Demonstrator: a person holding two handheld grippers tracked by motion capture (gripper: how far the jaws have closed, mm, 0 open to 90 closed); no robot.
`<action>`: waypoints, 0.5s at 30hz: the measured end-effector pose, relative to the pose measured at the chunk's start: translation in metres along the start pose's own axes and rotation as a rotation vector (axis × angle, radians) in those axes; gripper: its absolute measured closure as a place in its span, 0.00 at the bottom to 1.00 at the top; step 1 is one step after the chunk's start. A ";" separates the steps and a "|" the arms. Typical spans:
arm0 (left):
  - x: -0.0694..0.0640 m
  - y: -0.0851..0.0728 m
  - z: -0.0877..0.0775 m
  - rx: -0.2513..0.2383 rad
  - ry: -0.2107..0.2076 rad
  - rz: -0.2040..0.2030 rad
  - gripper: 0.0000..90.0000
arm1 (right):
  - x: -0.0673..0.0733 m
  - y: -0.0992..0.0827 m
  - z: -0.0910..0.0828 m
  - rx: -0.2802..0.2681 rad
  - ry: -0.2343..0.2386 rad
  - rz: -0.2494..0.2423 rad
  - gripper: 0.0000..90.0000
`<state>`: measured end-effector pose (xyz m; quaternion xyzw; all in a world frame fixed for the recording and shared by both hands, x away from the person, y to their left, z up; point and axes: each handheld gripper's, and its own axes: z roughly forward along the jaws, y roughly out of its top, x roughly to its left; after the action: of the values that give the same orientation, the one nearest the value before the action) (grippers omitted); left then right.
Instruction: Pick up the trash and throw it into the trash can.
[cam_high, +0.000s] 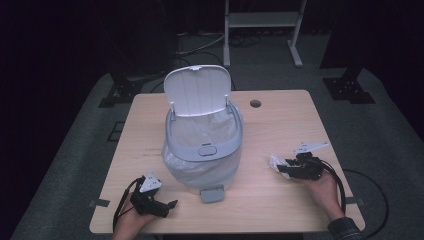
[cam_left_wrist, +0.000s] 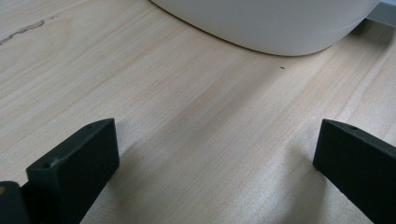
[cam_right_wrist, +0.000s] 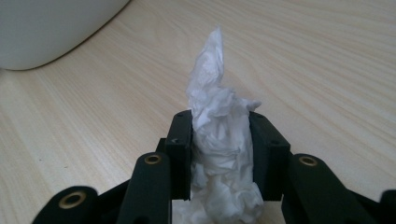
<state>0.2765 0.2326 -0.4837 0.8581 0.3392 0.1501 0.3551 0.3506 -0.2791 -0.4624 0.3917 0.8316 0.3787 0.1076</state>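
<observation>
- Right gripper (cam_right_wrist: 219, 140): jaws pinched on a crumpled white tissue (cam_right_wrist: 219, 135), whose tip pokes out past them, low over the tabletop (cam_high: 280, 125).
- Left gripper (cam_high: 162, 204): jaws spread wide, nothing between them, near the tabletop's front left edge.
- Between the grippers stands a bin (cam_high: 202, 150), lid (cam_high: 197, 90) raised, bag lining it.

The bin (cam_left_wrist: 275, 23) is cut off by the frame top; the tissue (cam_right_wrist: 224, 154) possibly continues below the bottom edge.

The worktop (cam_left_wrist: 187, 121) is seen as pale, matt, grained wood. Crumpled white paper (cam_right_wrist: 222, 140) is held between matt black plastic tongs (cam_right_wrist: 219, 135).
</observation>
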 end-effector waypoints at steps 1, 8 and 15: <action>0.000 0.000 0.000 0.000 0.000 0.000 0.00 | 0.000 0.000 -0.001 -0.002 0.004 0.004 0.71; 0.000 0.000 0.000 0.000 0.000 0.001 0.00 | 0.002 0.003 -0.010 -0.033 0.023 0.005 0.71; 0.000 0.000 0.000 0.001 0.000 0.001 0.00 | 0.005 0.008 -0.018 -0.050 0.046 -0.004 0.71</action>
<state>0.2766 0.2326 -0.4837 0.8583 0.3390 0.1501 0.3548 0.3432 -0.2821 -0.4441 0.3781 0.8250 0.4081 0.0989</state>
